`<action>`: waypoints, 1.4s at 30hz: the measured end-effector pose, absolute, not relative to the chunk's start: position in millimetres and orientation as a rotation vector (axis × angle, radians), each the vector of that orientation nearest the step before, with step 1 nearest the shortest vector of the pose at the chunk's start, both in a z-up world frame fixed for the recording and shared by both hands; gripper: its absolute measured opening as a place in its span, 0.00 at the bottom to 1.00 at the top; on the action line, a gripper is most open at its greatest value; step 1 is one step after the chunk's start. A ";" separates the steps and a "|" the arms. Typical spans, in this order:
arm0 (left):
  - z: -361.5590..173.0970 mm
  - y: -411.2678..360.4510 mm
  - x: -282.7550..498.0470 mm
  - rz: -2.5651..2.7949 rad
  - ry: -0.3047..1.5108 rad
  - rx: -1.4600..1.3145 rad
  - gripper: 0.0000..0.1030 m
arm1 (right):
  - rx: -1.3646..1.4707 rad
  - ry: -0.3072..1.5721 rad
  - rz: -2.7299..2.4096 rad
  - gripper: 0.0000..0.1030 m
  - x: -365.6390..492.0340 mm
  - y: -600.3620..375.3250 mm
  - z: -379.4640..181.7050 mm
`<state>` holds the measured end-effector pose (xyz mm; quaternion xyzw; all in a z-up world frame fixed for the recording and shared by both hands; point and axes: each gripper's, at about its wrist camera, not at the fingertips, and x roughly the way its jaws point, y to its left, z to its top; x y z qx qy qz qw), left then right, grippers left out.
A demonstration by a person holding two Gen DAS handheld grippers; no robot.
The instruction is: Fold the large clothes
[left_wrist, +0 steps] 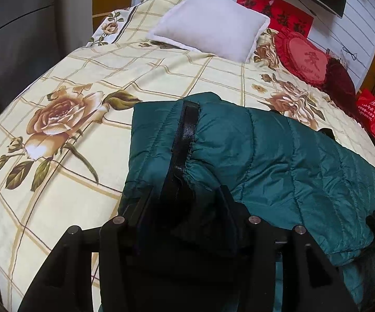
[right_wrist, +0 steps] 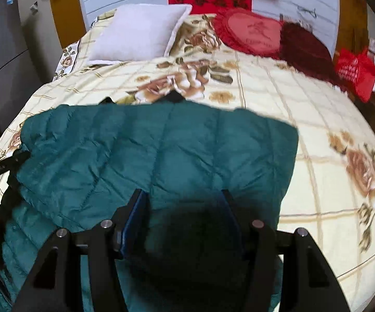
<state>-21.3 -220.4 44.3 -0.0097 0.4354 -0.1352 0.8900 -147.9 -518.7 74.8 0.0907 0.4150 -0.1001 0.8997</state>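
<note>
One green coat (left_wrist: 265, 156) lies folded on the bed (left_wrist: 83, 78) near its front edge. Left tongs (left_wrist: 187, 195) & right tongs (right_wrist: 184, 200) open over it, no grip.

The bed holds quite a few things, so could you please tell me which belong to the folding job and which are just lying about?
Part of the job:
- green puffer jacket
- left claw
- right claw

Just lying about:
- white pillow
- red heart cushion
- dark red cushion
- red bag
</note>
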 end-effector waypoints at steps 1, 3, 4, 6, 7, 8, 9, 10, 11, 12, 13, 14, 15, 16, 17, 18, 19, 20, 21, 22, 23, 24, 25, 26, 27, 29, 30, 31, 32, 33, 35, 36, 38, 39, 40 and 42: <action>44.0 -220.8 -21.2 -0.281 0.904 -0.017 0.60 | 0.178 0.862 -0.214 0.59 -147.2 -516.4 70.3; 43.4 -221.6 -20.5 -0.281 0.903 -0.011 0.61 | 0.153 0.865 -0.227 0.59 -146.1 -511.0 63.0; 43.0 -221.4 -20.2 -0.282 0.903 -0.011 0.61 | 0.140 0.871 -0.229 0.59 -146.2 -509.2 62.3; 42.0 -220.6 -18.5 -0.284 0.907 -0.015 0.61 | 0.137 0.894 -0.220 0.59 -146.0 -508.7 66.9; 41.6 -220.6 -18.0 -0.284 0.910 -0.018 0.62 | 0.147 0.899 -0.214 0.59 -149.1 -509.2 71.6; 41.5 -220.5 -17.2 -0.284 0.912 -0.021 0.62 | 0.157 0.892 -0.212 0.59 -153.2 -510.1 76.9; 41.2 -220.4 -16.2 -0.284 0.913 -0.022 0.62 | 0.163 0.881 -0.212 0.59 -157.4 -510.0 81.7; 41.1 -221.1 -16.3 -0.284 0.914 -0.022 0.62 | 0.166 0.867 -0.210 0.59 -162.2 -509.1 86.5; 40.8 -221.5 -16.1 -0.283 0.913 -0.022 0.62 | 0.167 0.855 -0.204 0.59 -166.4 -507.8 89.8; 40.4 -222.1 -15.9 -0.282 0.912 -0.019 0.62 | 0.167 0.845 -0.197 0.59 -169.7 -505.9 92.2; 40.4 -222.4 -15.6 -0.281 0.911 -0.016 0.63 | 0.166 0.842 -0.189 0.59 -171.6 -503.6 92.3; 39.9 -222.9 -15.3 -0.280 0.909 -0.013 0.63 | 0.164 0.850 -0.182 0.59 -171.1 -501.3 89.8; 39.3 -223.5 -15.2 -0.280 0.906 -0.011 0.64 | 0.160 0.870 -0.179 0.59 -169.2 -499.8 83.6; 38.6 -224.0 -15.4 -0.282 0.905 -0.011 0.64 | 0.153 0.898 -0.181 0.60 -165.6 -499.2 73.6; 37.8 -223.9 -15.0 -0.284 0.904 -0.010 0.65 | 0.143 0.912 -0.182 0.60 -162.2 -497.4 66.7; 37.2 -223.6 -14.5 -0.286 0.905 -0.011 0.65 | 0.129 0.915 -0.183 0.60 -159.8 -496.3 62.4; 37.1 -223.1 -14.6 -0.287 0.906 -0.013 0.65 | 0.123 0.917 -0.186 0.61 -158.3 -495.5 62.1; 37.2 -222.5 -14.4 -0.288 0.909 -0.016 0.65 | 0.130 0.926 -0.188 0.61 -157.5 -495.7 64.4; 37.5 -222.1 -14.3 -0.288 0.913 -0.018 0.65 | 0.143 0.931 -0.189 0.61 -158.9 -496.2 69.7; 37.8 -221.7 -14.1 -0.288 0.916 -0.020 0.65 | 0.152 0.923 -0.187 0.61 -161.6 -496.8 74.5; 37.8 -221.7 -14.0 -0.289 0.917 -0.020 0.65 | 0.157 0.909 -0.186 0.61 -165.3 -496.8 79.6; 37.7 -222.0 -14.3 -0.288 0.917 -0.021 0.65 | 0.160 0.890 -0.187 0.61 -170.7 -496.9 84.8; 37.8 -222.0 -14.3 -0.288 0.915 -0.020 0.65 | 0.159 0.869 -0.190 0.61 -177.1 -497.3 89.3; 37.8 -221.9 -14.1 -0.287 0.915 -0.019 0.65 | 0.156 0.856 -0.196 0.61 -182.2 -498.1 91.9; 38.0 -221.9 -14.1 -0.286 0.913 -0.017 0.65 | 0.153 0.847 -0.210 0.61 -186.4 -499.8 92.5; 38.4 -221.8 -14.6 -0.283 0.910 -0.017 0.65 | 0.151 0.866 -0.255 0.63 -188.7 -507.3 83.5; 38.6 -222.0 -15.6 -0.284 0.908 -0.018 0.66 | 0.162 0.894 -0.274 0.65 -186.6 -512.3 74.6; 39.2 -221.4 -16.3 -0.285 0.908 -0.023 0.66 | 0.190 0.915 -0.271 0.66 -183.8 -518.6 64.5; 39.7 -221.0 -17.7 -0.283 0.907 -0.027 0.66 | 0.212 0.915 -0.262 0.67 -182.4 -522.6 59.9; 41.5 -219.9 -19.7 -0.278 0.904 -0.031 0.66 | 0.220 0.907 -0.261 0.67 -182.5 -523.8 60.0; 44.6 -219.3 -24.6 -0.269 0.896 -0.026 0.66 | 0.213 0.906 -0.267 0.67 -185.3 -521.8 66.6; 46.8 -218.9 -27.4 -0.264 0.890 -0.021 0.66 | 0.215 0.899 -0.266 0.67 -188.2 -521.0 70.6; 50.4 -218.1 -32.5 -0.259 0.884 -0.016 0.66 | 0.231 0.877 -0.255 0.67 -198.0 -519.0 80.5; 53.2 -216.7 -36.3 -0.257 0.881 -0.016 0.66 | 0.236 0.870 -0.253 0.67 -204.2 -517.8 84.7; 55.2 -215.1 -39.1 -0.259 0.878 -0.016 0.66 | 0.237 0.865 -0.254 0.67 -210.9 -517.0 87.8; 60.0 -211.9 -46.4 -0.263 0.869 -0.015 0.66 | 0.240 0.857 -0.254 0.67 -224.2 -515.2 93.5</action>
